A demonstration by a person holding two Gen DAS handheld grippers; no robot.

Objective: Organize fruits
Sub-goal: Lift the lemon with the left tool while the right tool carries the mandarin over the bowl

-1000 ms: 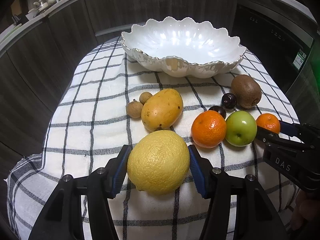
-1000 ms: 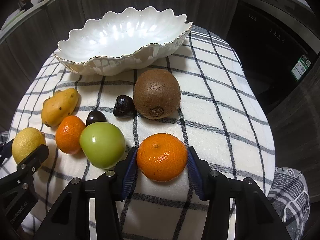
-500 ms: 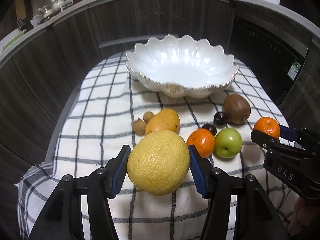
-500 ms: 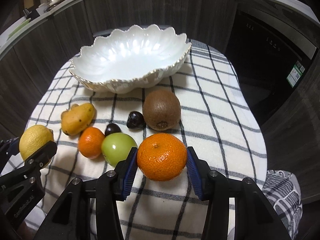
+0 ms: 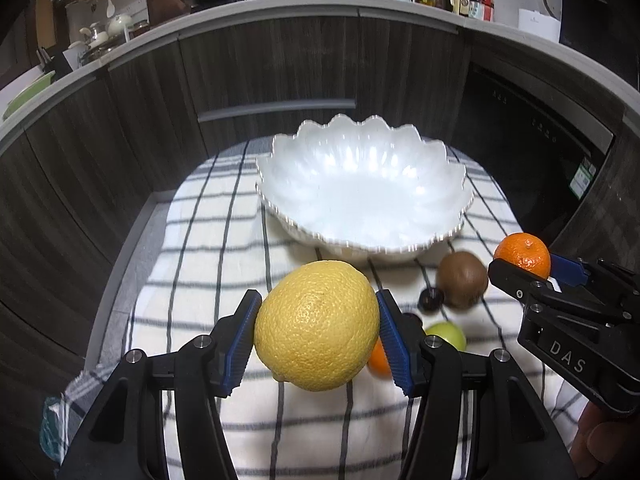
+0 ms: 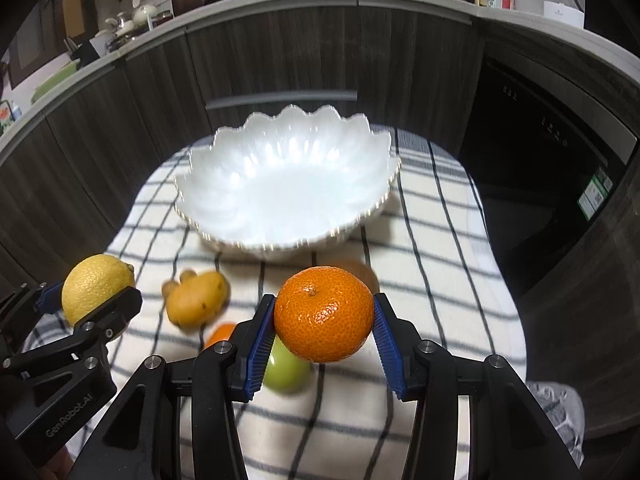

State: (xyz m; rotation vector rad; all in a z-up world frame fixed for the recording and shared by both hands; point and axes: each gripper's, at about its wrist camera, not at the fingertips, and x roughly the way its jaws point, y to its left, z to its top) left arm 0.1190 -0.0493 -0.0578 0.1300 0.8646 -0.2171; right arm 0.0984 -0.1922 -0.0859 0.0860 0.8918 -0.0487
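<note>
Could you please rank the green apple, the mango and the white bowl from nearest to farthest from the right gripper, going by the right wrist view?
1. green apple: just below and left of the right gripper, partly hidden by its left finger.
2. mango: farther left on the checked cloth.
3. white bowl: farthest, at the cloth's back.

Left gripper [image 5: 318, 330] clamping lemon [image 5: 317, 325] (airborne), bowl [image 5: 452, 216] beyond

Second orange [image 5: 378, 360] mostly hidden behind the lemon [image 5: 316, 326]; kiwi [image 6: 362, 274] barely shows behind held orange [image 6: 324, 314]; tablecloth [image 6: 440, 240] blurred.
</note>
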